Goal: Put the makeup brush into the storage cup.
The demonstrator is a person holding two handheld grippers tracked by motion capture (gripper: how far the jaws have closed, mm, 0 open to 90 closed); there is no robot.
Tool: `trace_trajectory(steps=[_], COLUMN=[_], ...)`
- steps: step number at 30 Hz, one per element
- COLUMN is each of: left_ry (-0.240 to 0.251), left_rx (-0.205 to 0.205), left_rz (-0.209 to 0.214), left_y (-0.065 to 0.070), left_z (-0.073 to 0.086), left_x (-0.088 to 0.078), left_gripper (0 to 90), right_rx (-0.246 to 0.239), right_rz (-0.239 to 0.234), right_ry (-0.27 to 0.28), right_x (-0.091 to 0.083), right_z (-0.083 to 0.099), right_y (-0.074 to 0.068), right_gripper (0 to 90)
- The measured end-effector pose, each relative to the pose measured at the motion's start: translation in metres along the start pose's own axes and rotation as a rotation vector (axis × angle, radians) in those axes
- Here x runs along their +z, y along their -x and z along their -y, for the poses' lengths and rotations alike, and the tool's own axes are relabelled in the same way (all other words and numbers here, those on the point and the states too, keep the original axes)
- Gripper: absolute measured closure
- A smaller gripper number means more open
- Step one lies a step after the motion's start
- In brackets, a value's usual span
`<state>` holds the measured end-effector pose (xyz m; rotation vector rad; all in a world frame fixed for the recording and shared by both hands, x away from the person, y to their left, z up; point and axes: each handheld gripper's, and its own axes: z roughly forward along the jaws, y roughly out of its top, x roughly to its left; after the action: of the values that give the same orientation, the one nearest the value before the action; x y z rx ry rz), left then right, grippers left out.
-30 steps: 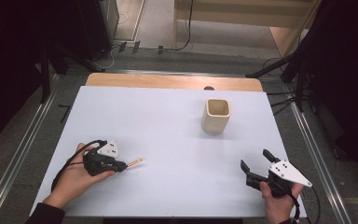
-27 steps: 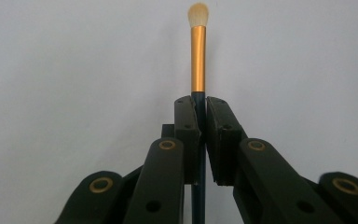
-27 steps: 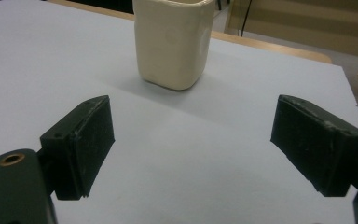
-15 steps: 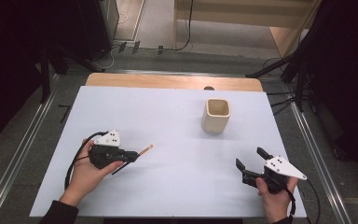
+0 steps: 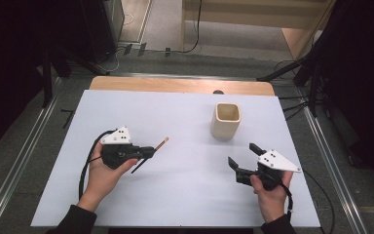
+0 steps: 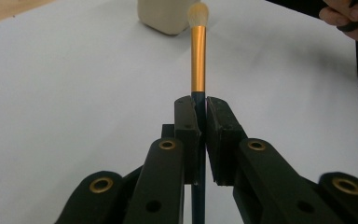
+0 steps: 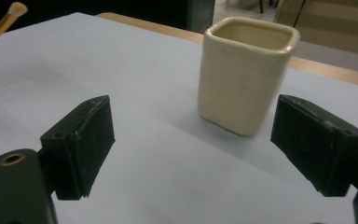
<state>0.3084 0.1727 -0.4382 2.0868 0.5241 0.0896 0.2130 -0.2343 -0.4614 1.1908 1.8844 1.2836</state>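
My left gripper point(image 5: 148, 152) is shut on the dark handle of a makeup brush point(image 5: 161, 144) and holds it off the white table point(image 5: 175, 112), left of centre. In the left gripper view the brush point(image 6: 197, 60) runs straight out between the jaws of that gripper point(image 6: 202, 105); its gold ferrule and pale bristles point at a cream square cup point(image 6: 163, 16). My right gripper point(image 5: 242, 154) is open with nothing between its jaws, just short of the cup point(image 5: 225, 121). In the right gripper view the upright cup point(image 7: 244, 74) stands beyond the spread jaws of the right gripper point(image 7: 191, 121).
A wooden strip point(image 5: 175, 85) shows along the table's far edge. Metal rails run along both sides, and dark stands and cables sit on the floor behind. The brush tip point(image 7: 9, 18) shows at the far left of the right gripper view.
My left hand has moved right and away from the person, and the brush has gone with it. My right hand has shifted left and forward, closer to the cup.
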Motion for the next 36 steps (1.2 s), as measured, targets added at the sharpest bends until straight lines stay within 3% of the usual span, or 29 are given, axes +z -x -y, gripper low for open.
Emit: trace_trajectory(steps=[5,19,25,32,36], left_ry=[0.028,0.115,0.155,0.216,0.256], left_rx=[-0.005,-0.008,-0.016,-0.018,-0.018], left_rz=[0.016,0.008,-0.002,-0.016,-0.005], left_y=[0.001,0.004,0.004,0.009,0.017], left_z=[-0.007,-0.023,-0.027,-0.032,-0.033], left_x=[0.007,0.017,0.019,0.019,0.024], left_gripper=[84.4,84.4,84.4,84.4,84.4], right_rx=[-0.011,-0.029,-0.012,0.006,0.052], right_rz=[-0.028,-0.101,-0.129,-0.216,-0.302], right_ry=[0.016,0.023,0.034,0.036,0.017], right_x=[0.013,0.046,0.055,0.061,0.066], right_z=[-0.013,-0.04,-0.048,-0.048,-0.044], right_y=[-0.012,-0.042,-0.05,-0.068,-0.084], right_gripper=[14.2,14.3,16.7,20.7,20.8])
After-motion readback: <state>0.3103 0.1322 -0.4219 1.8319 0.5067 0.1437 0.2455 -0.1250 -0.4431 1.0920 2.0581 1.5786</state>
